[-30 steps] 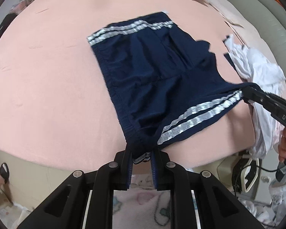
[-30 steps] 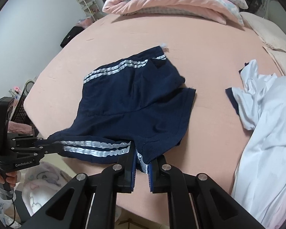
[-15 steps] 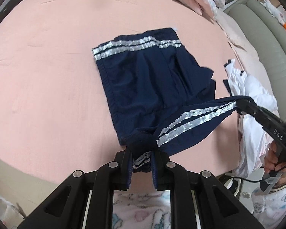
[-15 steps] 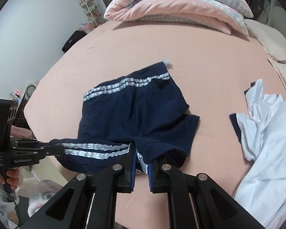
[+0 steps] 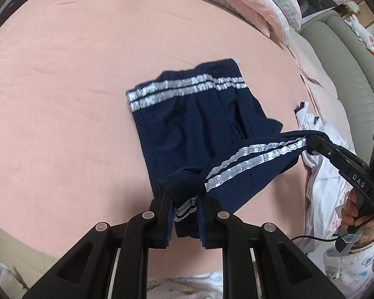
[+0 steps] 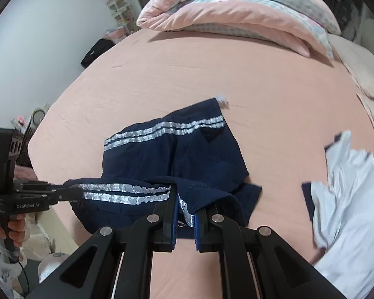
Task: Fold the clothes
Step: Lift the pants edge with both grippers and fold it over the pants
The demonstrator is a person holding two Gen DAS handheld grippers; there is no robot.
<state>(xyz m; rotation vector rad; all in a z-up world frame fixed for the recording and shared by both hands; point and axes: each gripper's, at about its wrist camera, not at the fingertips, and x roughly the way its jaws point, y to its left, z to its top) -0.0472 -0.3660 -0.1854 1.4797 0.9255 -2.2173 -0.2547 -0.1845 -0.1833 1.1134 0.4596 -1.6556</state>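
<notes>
Navy shorts (image 5: 187, 127) with silver side stripes lie on the pink bed (image 5: 62, 99), their near striped edge lifted off the sheet. My left gripper (image 5: 185, 211) is shut on one end of that lifted edge, bunched cloth between its pads. My right gripper (image 6: 185, 214) is shut on the other end. In the right wrist view the shorts (image 6: 177, 154) lie flat further back, and the left gripper (image 6: 69, 190) holds the striped edge at the left. In the left wrist view the right gripper (image 5: 309, 142) holds it at the right.
A white garment (image 6: 349, 199) is heaped on the bed right of the shorts, also the white garment (image 5: 321, 174). Folded pink bedding (image 6: 236, 12) lies at the bed's far end. A grey sofa (image 5: 356, 74) stands beyond the bed's right side. A person's hand (image 5: 354, 211) holds the right gripper's handle.
Both grippers have carried the near striped edge up and over toward the far edge of the shorts. More of the shorts is doubled over itself now.
</notes>
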